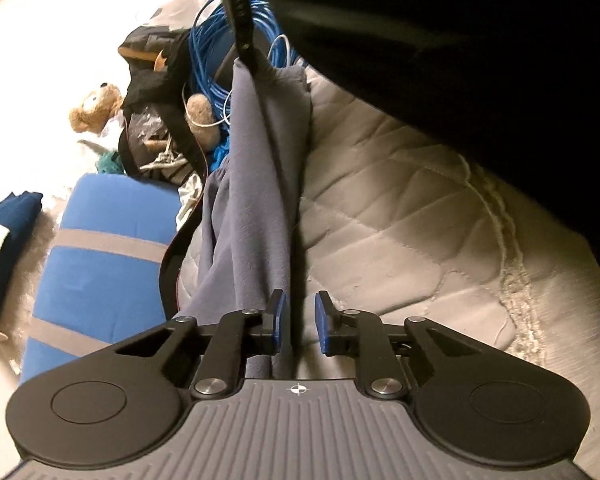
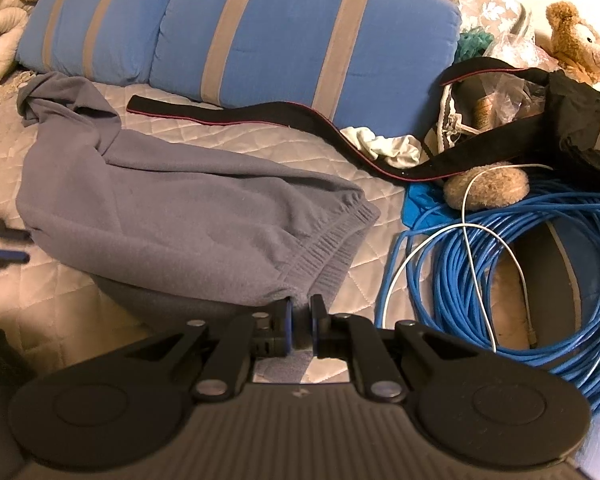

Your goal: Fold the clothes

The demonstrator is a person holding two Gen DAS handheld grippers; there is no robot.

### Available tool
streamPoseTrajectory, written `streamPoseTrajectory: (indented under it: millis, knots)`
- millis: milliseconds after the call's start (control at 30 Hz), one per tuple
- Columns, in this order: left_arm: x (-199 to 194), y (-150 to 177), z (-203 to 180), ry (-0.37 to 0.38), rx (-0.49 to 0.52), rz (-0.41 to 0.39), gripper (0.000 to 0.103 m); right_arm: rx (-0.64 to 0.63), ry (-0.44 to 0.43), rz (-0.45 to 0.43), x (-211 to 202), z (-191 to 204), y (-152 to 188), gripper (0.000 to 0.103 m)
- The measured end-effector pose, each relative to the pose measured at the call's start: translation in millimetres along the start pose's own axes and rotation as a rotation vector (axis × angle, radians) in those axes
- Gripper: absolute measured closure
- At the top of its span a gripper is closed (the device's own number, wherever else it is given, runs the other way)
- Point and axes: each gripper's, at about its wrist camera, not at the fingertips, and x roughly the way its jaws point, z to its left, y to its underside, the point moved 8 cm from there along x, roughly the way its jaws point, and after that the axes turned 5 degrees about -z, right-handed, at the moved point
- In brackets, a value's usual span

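Lying on the quilt: one grey sweatpants garment (image 2: 148,200) is resting on the quilted bedcover (image 2: 228,132), bunched, with its ribbed cuffs nearest the right gripper.
Garment axis: in the right wrist view the long axis is running from the cuffs at lower centre up and left toward a crumpled end beside the pillows; in the left wrist view the sweatpants (image 1: 256,184) are stretching as a taut band away from the camera.
Right gripper (image 2: 301,322): its jaws are pressing together on the ribbed cuff fabric, pinching it.
Left gripper (image 1: 300,320): its blue pads (image 1: 280,316) are standing slightly apart; grey cloth is lying against the left pad and running beneath the jaws, but whether the pads are clamping it cannot be told.
Count, pillows: two blue pillows (image 2: 300,40) with grey stripes are lying end to end behind the garment.
Count, soft toys: one teddy bear (image 2: 580,40) is sitting at the far right, and one round tan plush piece (image 2: 488,188) is lying beside the cable.
Count, cables: one coil of blue cable (image 2: 500,272) is lying right of the cuffs, with one white cord (image 2: 476,264) crossing it.
Count, straps: one black strap (image 2: 260,114) with red edging is trailing across the quilt.
Containers: one open dark bag (image 2: 500,92) is holding crinkled clear plastic; other contents cannot be told.
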Motion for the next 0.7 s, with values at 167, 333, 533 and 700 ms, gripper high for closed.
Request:
streamPoseTrajectory:
  millis: [167,333,533,700]
  knots:
    - [7.3,5.4,15.2,-0.061,-0.065,0.049,0.086,0.004,-0.001,-0.002,-2.5,0.3,0.8,0.093]
    - [20.3,15.7,17.5,-0.040,-0.083,0.143,0.090,0.001,-0.001,-0.003,-4.0,0.5,0.8,0.093]
    - [0.4,19.6,59.8,-0.027,-0.238,0.152,0.101,-0.051,0.003,-0.020,-14.4,3.9,0.0,0.094]
    - [-36.8,15.3,119.9,-0.120,-0.234,0.111,0.101,-0.121,0.045,-0.103,-38.7,5.6,-11.2,0.094]
